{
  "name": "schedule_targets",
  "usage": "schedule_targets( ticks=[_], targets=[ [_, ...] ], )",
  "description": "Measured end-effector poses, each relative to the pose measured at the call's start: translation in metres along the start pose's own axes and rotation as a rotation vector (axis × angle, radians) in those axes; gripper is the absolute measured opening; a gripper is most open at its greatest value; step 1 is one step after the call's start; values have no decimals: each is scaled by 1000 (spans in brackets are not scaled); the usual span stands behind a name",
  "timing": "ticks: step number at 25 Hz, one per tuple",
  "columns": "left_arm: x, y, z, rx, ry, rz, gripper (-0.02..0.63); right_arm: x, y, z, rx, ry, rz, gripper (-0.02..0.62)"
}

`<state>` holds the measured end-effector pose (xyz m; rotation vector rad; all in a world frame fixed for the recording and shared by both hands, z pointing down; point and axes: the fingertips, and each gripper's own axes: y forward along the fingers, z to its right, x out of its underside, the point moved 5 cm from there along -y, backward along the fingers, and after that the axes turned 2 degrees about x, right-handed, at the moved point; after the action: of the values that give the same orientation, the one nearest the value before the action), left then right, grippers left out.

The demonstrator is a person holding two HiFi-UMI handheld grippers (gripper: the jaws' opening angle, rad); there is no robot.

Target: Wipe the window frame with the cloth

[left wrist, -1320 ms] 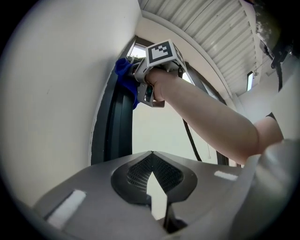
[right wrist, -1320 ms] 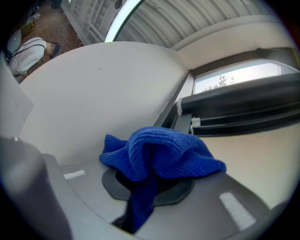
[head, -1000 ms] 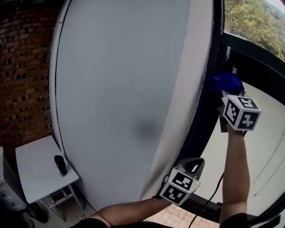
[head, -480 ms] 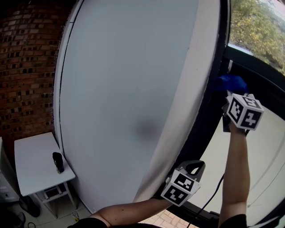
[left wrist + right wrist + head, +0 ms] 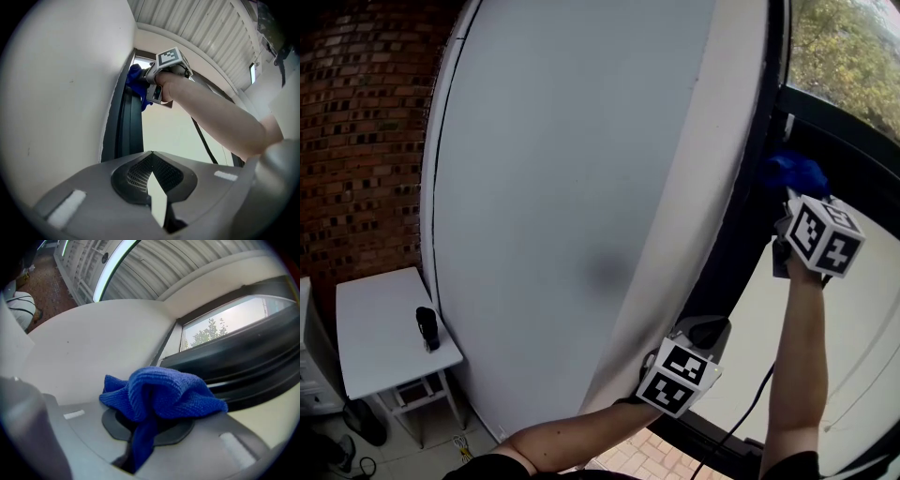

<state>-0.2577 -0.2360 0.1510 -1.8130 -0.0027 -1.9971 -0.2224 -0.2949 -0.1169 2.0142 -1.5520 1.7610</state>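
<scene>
White wall (image 5: 581,187) over most of head view, bent by the lens. Brick wall (image 5: 356,141) at far L. Dark frame (image 5: 736,234) along R edge of white wall, w/ trees (image 5: 844,56) and bright glass beyond. Small white table (image 5: 375,328) at lower L, near foot of brick wall. R gripper (image 5: 789,195) up high at the frame, arm stretched upward, jaws clenched on blue cloth (image 5: 795,172). In R gripper view, cloth (image 5: 159,394) bunched over the jaws, one tail down between them, frame (image 5: 243,357) just behind. In L gripper view, cloth (image 5: 136,79) pressed against the frame's upright, near its top. L gripper (image 5: 705,333) low, beside lower part of frame, well apart from cloth; jaws closed tip to tip, nothing between. Black thing (image 5: 427,328) upright on the table, too small to tell what.
</scene>
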Motion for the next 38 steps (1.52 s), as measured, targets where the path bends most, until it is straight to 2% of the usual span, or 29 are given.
schedule_targets(
  ticks=[6, 11, 22, 27, 31, 35, 38],
  targets=[
    [12, -9, 21, 35, -33, -18, -7, 34, -29, -18, -59, 30, -40, 54],
    [62, -11, 39, 49, -44, -87, -8, 106, -59, -29, -72, 80, -89, 54],
    [82, -34, 39, -18, -26, -117, -6, 173, -119, -60, -126, 134, -213, 54],
    [72, -48, 31, -50, -33, -128, -7, 187, -144, -66, -160, 146, -242, 54],
    [99, -73, 25, -80, -45, -133, -6, 226, -192, -87, -172, 175, -277, 54],
    [117, -77, 23, -87, -64, -154, -6, 256, -228, -94, -176, 226, -319, 54],
    [130, -78, 32, -62, -75, -172, -6, 269, -258, -91, -163, 256, -353, 54]
  ],
)
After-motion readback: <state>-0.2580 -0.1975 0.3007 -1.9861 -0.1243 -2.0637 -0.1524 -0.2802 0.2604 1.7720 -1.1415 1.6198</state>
